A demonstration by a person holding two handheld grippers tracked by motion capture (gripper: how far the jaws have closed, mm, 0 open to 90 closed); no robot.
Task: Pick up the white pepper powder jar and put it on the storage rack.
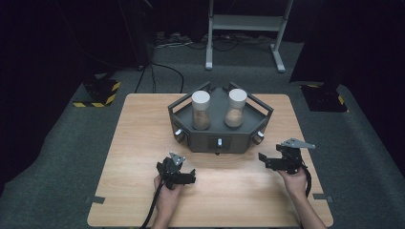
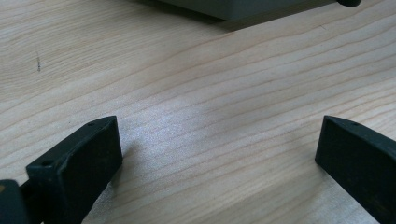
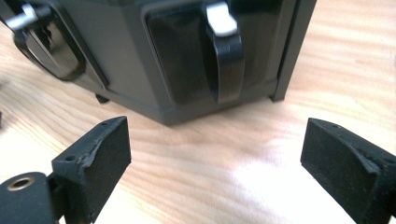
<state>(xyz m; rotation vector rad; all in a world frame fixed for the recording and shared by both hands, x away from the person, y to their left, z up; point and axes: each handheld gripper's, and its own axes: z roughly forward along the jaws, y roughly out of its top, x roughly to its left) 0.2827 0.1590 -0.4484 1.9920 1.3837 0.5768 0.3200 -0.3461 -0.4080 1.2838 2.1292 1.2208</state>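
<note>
A dark grey six-sided holder (image 1: 217,138) stands at the middle back of the wooden table (image 1: 143,143). Two clear jars with white lids stand in it, one on the left (image 1: 201,110) and one on the right (image 1: 235,108), both part full of brownish powder. My left gripper (image 1: 191,177) hovers in front of the holder's left side, open, with bare wood between its jaws (image 2: 219,140). My right gripper (image 1: 263,160) is open near the holder's right front corner. In the right gripper view the holder's side panel (image 3: 187,56) with a black lever and white tip (image 3: 223,19) is close ahead.
Small knobs stick out of the holder's front faces (image 1: 179,135) (image 1: 258,137). Beyond the table a white metal stand (image 1: 246,28) rests on grey carpet, with cables (image 1: 167,71) and yellow-black striped blocks (image 1: 98,93) on the floor. The table's front half is bare wood.
</note>
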